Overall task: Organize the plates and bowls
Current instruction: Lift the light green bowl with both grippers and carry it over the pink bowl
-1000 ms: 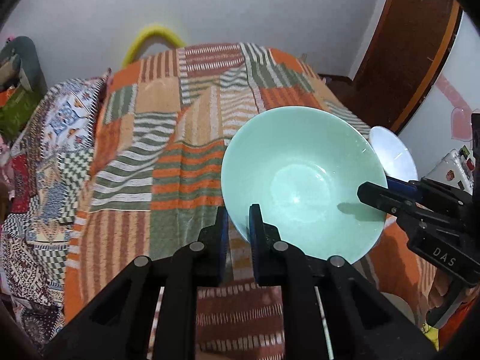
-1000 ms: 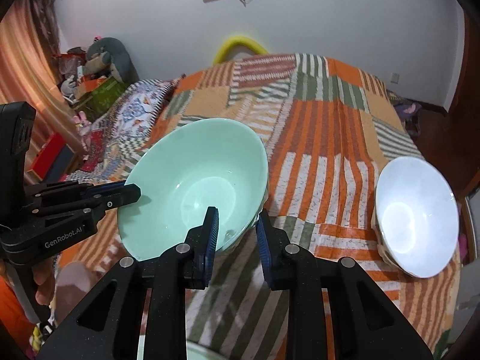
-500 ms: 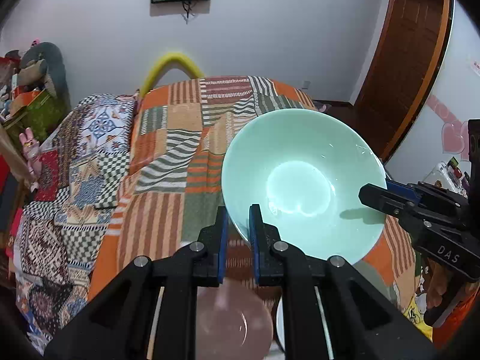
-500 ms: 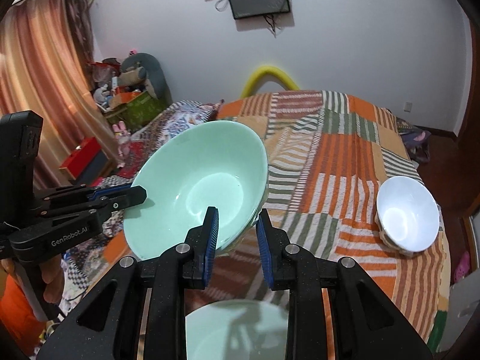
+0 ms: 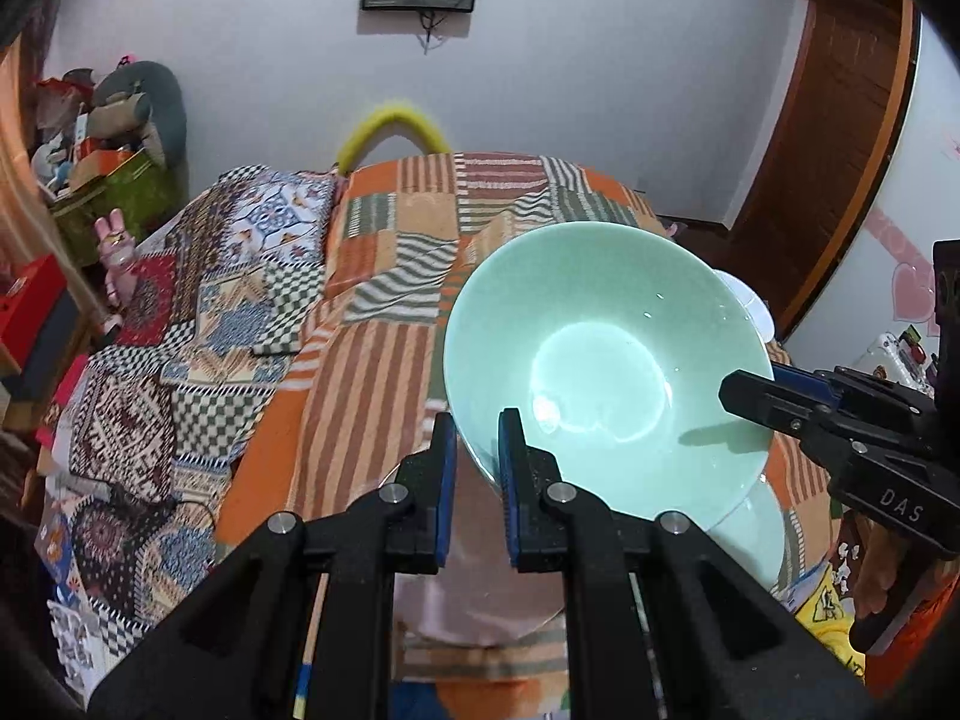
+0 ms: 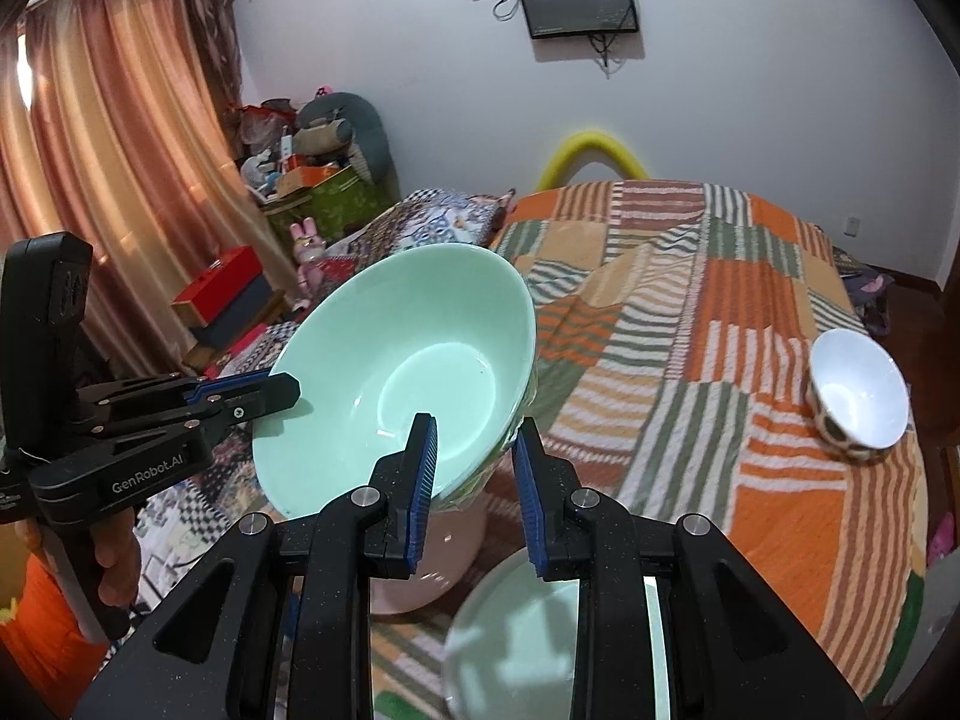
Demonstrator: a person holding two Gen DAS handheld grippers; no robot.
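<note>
A large mint-green bowl [image 5: 606, 372] is held in the air above the bed, tilted, between both grippers. My left gripper [image 5: 475, 468] is shut on its near rim. My right gripper [image 6: 474, 468] is shut on the opposite rim of the same bowl [image 6: 402, 372]; it also shows in the left wrist view [image 5: 756, 399]. Below lie a pink plate [image 5: 480, 594] and a pale green plate [image 6: 516, 642]. A small white bowl [image 6: 858, 402] with a patterned outside sits on the bedspread at the right.
The striped orange and green bedspread [image 6: 690, 312] covers the bed. A patchwork blanket [image 5: 180, 360] lies on its left side. Boxes and toys [image 6: 312, 180] stand by the curtain. A wooden door [image 5: 840, 120] is at the right.
Both grippers have lifted the green bowl higher and pulled back from the bed. The plates below have come into view and the white bowl looks farther away.
</note>
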